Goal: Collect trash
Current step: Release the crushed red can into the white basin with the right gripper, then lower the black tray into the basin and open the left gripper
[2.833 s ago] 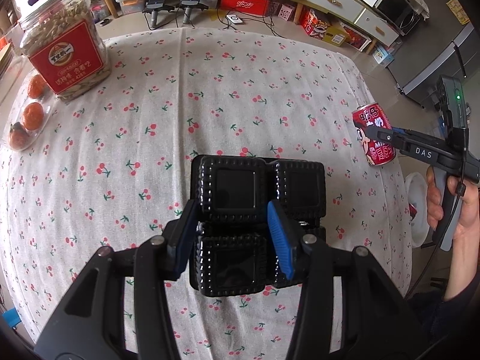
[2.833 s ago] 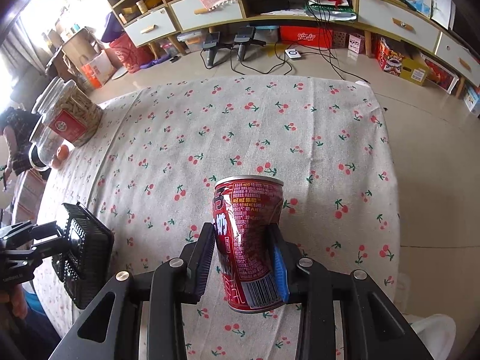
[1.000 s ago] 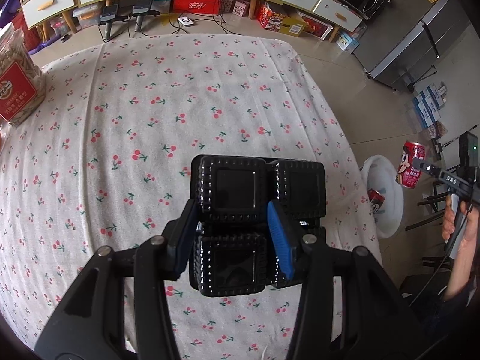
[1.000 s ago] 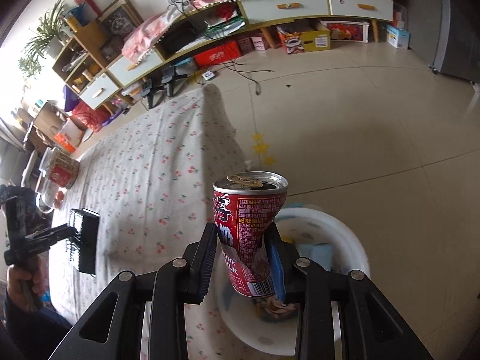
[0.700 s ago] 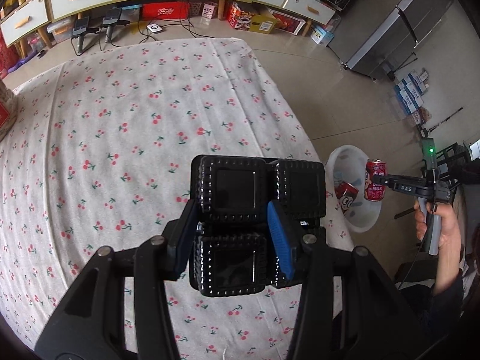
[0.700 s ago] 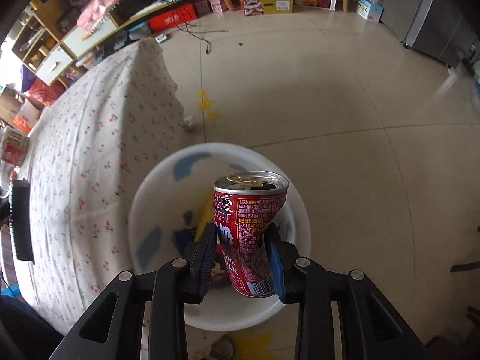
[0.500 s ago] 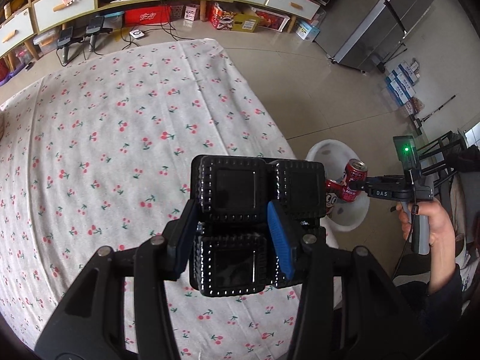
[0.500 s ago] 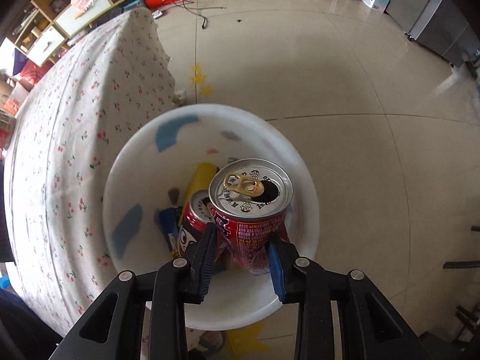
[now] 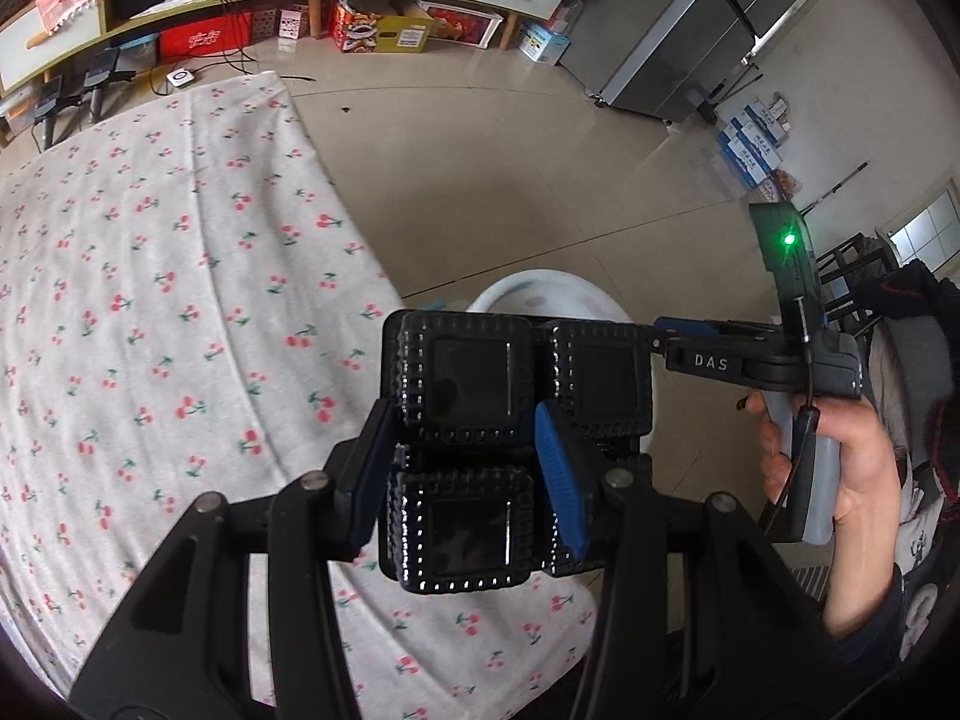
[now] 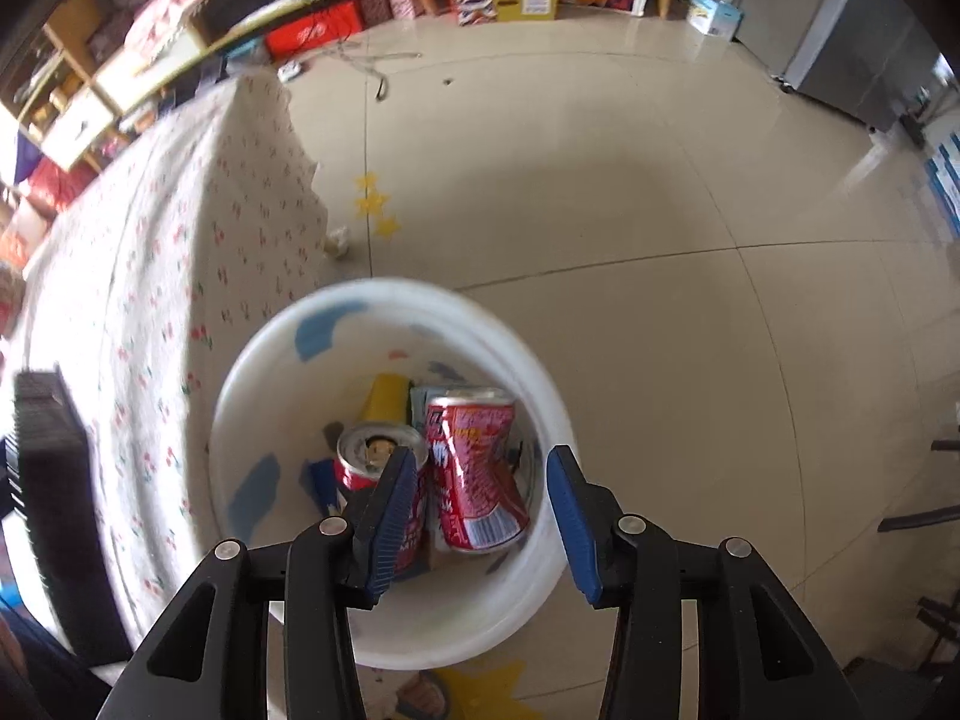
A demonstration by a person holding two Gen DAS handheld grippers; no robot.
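A cherry-print tablecloth [image 9: 150, 276] covers the table, which fills the left of the left wrist view, its edge hanging beside a beige tiled floor [image 10: 600, 210]. On that floor, just beside the cloth's edge, stands a white bin [image 10: 540, 552] with blue patches on its inner wall. The left gripper [image 9: 468, 468] is clamped on a black plastic tray [image 9: 468, 384] of square studded compartments, held above the table's corner and hiding most of the bin in that view. The right gripper [image 10: 480, 498] hangs over the bin with its blue-padded jaws spread wide and nothing between them. Inside the bin a red can [image 10: 480, 468] lies tilted among other trash, touching a second red can [image 10: 378, 456] with its opened top facing up, a yellow packet [image 10: 384, 399] behind them.
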